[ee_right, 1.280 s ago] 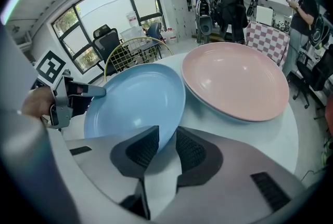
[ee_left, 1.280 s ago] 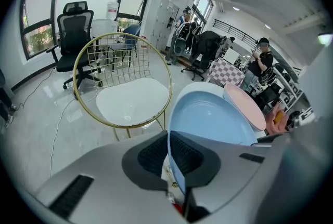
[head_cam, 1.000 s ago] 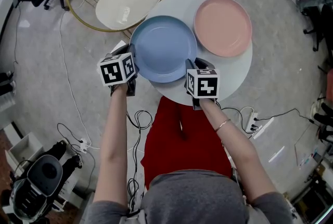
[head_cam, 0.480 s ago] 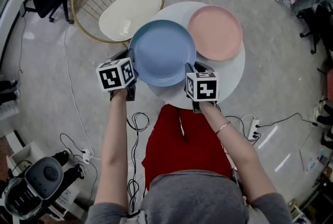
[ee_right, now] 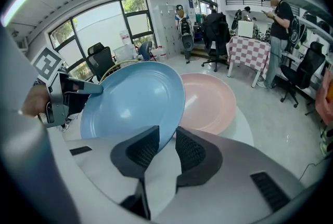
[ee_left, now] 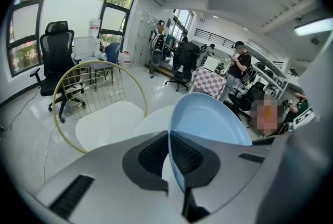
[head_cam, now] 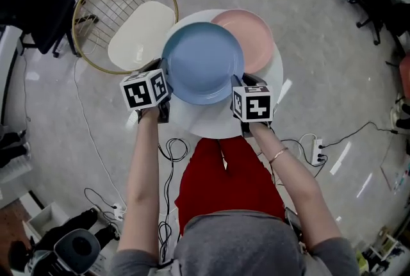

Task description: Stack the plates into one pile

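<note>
Blue plate (head_cam: pixel 202 62) is hanging above the round white worktop (head_cam: pixel 211 124), held at both sides: left tongs (head_cam: pixel 163 73) are pinching its left rim nearly shut, right tongs (head_cam: pixel 236 81) are clamping the right rim w/ jaws wider. Pink plate (head_cam: pixel 253 38) is lying flat just beyond and right of it, partly overlapped. Right tongs are sitting nearer, so the carry prob. needs to go fwd-right, then down.
</note>
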Action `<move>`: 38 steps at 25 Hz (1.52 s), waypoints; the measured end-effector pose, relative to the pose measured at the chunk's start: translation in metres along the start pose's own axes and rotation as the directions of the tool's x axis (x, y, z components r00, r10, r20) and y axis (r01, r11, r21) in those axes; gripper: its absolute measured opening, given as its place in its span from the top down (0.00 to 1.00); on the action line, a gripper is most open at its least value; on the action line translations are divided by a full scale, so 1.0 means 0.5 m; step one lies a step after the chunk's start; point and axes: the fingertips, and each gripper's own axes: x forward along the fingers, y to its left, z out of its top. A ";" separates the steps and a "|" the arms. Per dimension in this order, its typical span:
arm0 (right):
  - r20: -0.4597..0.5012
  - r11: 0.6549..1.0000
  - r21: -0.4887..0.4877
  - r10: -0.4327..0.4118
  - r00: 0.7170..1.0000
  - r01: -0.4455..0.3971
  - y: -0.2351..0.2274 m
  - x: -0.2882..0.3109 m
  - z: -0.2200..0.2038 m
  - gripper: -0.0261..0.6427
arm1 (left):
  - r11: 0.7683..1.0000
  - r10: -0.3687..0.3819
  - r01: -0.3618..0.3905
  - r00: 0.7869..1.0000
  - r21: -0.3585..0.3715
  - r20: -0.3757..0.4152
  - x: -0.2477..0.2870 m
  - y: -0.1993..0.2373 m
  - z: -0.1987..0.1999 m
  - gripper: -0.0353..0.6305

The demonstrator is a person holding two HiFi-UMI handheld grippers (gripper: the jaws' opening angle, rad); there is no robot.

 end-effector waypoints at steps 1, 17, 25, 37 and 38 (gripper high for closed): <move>0.005 1.000 0.012 -0.010 1.000 0.010 -0.018 -0.004 0.003 0.80 | 1.000 -0.011 0.011 1.000 0.011 -0.001 0.012 -0.017 0.009 0.91; -0.004 0.983 0.134 -0.126 0.992 0.125 -0.270 -0.006 0.024 0.80 | 0.987 -0.116 0.123 0.991 0.108 -0.071 0.210 -0.237 0.077 0.91; -0.038 0.987 0.094 -0.127 0.991 0.130 -0.298 0.045 0.039 0.80 | 0.991 -0.084 0.092 0.993 0.094 -0.087 0.257 -0.226 0.074 0.91; -0.055 0.989 0.018 -0.146 0.988 0.148 -0.296 0.087 0.050 0.79 | 0.992 -0.034 0.049 0.992 0.115 -0.124 0.290 -0.193 0.049 0.91; -0.053 0.988 0.014 -0.150 0.987 0.151 -0.296 0.088 0.050 0.79 | 0.991 -0.027 0.042 0.992 0.126 -0.125 0.290 -0.192 0.046 0.91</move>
